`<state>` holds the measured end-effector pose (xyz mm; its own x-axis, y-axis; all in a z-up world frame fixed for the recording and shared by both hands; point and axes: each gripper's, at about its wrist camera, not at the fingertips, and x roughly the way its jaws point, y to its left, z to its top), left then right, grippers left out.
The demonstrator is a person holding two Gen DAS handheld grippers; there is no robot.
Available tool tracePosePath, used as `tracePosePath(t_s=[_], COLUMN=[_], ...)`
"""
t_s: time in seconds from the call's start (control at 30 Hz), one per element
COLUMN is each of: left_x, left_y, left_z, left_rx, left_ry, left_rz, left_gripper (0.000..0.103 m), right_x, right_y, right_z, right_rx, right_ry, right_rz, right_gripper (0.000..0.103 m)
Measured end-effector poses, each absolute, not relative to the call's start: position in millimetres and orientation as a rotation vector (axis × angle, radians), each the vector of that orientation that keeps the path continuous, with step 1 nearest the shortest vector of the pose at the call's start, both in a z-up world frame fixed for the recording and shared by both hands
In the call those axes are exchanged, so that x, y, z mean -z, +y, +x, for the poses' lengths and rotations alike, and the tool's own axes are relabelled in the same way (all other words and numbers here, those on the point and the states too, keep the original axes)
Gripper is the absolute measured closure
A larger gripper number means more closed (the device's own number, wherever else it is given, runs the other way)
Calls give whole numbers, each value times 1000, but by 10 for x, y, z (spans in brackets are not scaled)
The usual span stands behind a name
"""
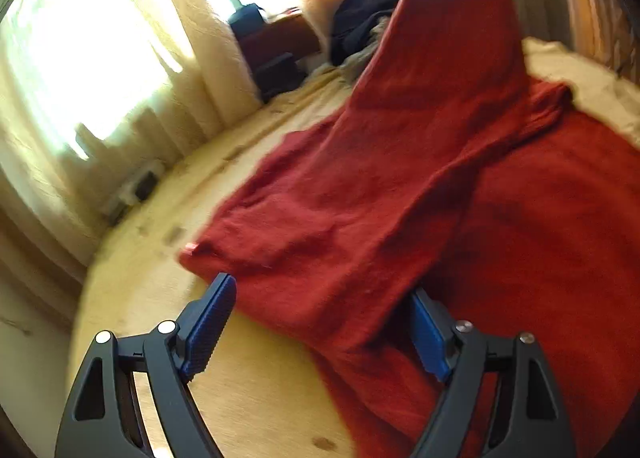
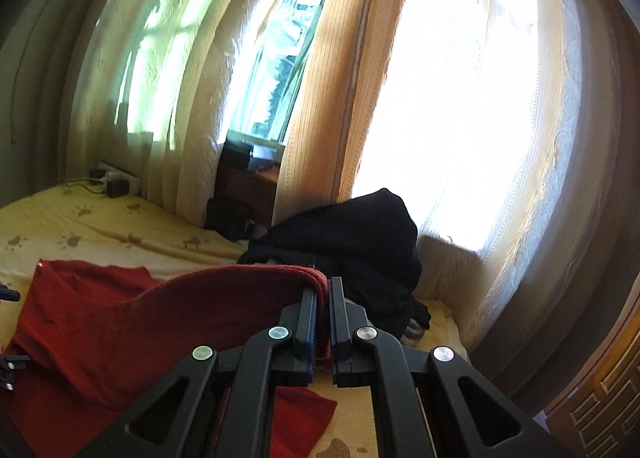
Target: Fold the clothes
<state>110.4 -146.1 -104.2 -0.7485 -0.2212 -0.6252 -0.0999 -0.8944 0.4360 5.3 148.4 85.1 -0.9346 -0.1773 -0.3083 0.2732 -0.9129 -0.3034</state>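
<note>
Right wrist view: dark clothes pile (image 2: pixel 352 242) behind red garment (image 2: pixel 100 318).

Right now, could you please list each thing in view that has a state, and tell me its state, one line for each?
left gripper: open, jaws apart over the edge of the garment, holding nothing.
right gripper: shut on the red garment.
red garment: partly spread on the bed, one part lifted by the right gripper.
dark clothes: heaped, unfolded, near the window.
curtains: mostly drawn, a gap left open.
yellow bedsheet: spread flat.
</note>
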Motion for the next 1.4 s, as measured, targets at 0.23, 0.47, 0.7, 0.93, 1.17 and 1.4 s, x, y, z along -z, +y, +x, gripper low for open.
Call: tracePosePath(t_s=[0.23, 0.47, 0.7, 0.93, 1.17, 1.4], left_x=[857, 1032, 1044, 1050, 1044, 1045], left_y=[-2144, -2453, -2472, -2535, -2550, -2628], left_z=[1288, 1380, 1338, 1302, 1278, 1280], left_rx=[2659, 2593, 2592, 2594, 2591, 2594], left_ry=[-440, -414, -439, -407, -399, -375], left_rz=[932, 1029, 1057, 1063, 1068, 1082], left_gripper=[18, 12, 11, 10, 9, 7], right_x=[-880, 487, 654, 512, 833, 849], right_y=[1478, 1349, 1641, 1872, 1479, 1487], right_z=[99, -676, -837, -496, -641, -649], right_rx=[2738, 2417, 2411, 2427, 2282, 2232], right_ry=[419, 285, -33, -14, 91, 3], right_rz=[540, 1198, 1172, 1002, 1129, 1169], right_gripper=[98, 97, 88, 25, 42, 95])
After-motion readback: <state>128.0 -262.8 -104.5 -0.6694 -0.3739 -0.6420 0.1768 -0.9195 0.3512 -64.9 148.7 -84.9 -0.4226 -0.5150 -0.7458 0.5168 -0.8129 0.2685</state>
